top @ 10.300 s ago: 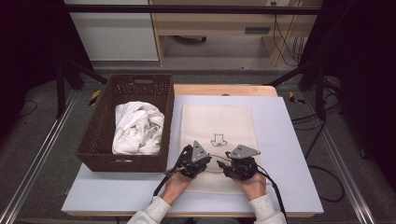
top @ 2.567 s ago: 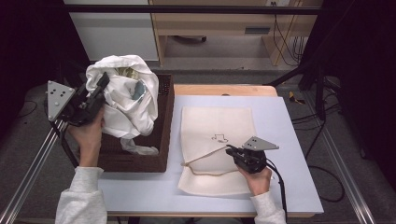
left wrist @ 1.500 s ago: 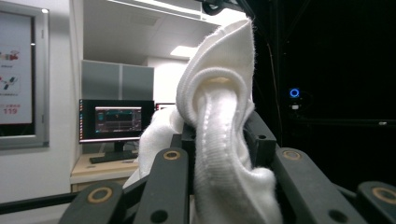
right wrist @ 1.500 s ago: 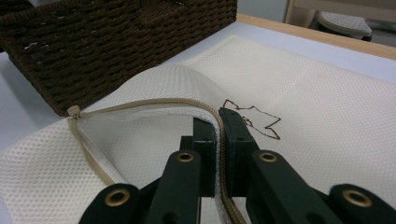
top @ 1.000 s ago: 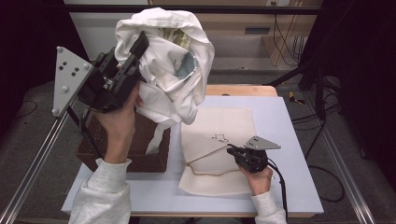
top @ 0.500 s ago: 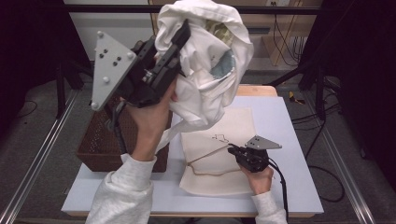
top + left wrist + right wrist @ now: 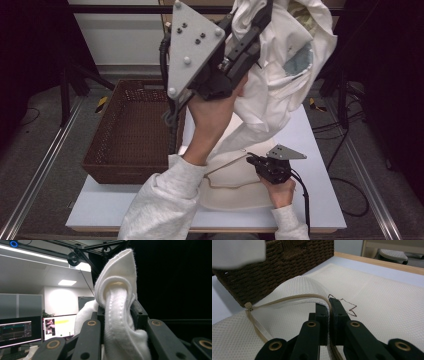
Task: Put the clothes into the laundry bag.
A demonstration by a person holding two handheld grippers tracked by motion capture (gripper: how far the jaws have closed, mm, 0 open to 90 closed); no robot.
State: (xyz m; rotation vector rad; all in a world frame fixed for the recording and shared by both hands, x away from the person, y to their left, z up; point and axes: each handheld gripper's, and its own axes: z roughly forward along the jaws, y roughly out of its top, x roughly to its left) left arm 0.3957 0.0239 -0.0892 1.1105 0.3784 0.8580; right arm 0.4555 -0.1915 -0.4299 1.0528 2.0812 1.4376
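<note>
My left gripper point(image 7: 260, 17) is raised high over the table and shut on a bunched white garment point(image 7: 285, 75), which hangs down toward the table. In the left gripper view a thick ribbed fold of the garment point(image 7: 117, 315) is pinched between the jaws of my left gripper point(image 7: 117, 311). A cream mesh bag point(image 7: 235, 192) lies flat on the white table. My right gripper point(image 7: 252, 161) is shut on its zipper edge. In the right gripper view my right gripper point(image 7: 329, 303) holds the zipper edge point(image 7: 287, 298) lifted, so the bag point(image 7: 374, 290) gapes open.
A dark wicker basket point(image 7: 135, 130) stands at the table's left, and its wall point(image 7: 274, 267) is close to the bag's mouth. The table point(image 7: 320, 150) has a wooden far edge. Cables trail on the floor at the right. Monitors point(image 7: 57, 327) glow in the room behind.
My left hand has carried the white garment up and to the right, from above the basket to above the bag. The right gripper has stayed on the zipper edge.
</note>
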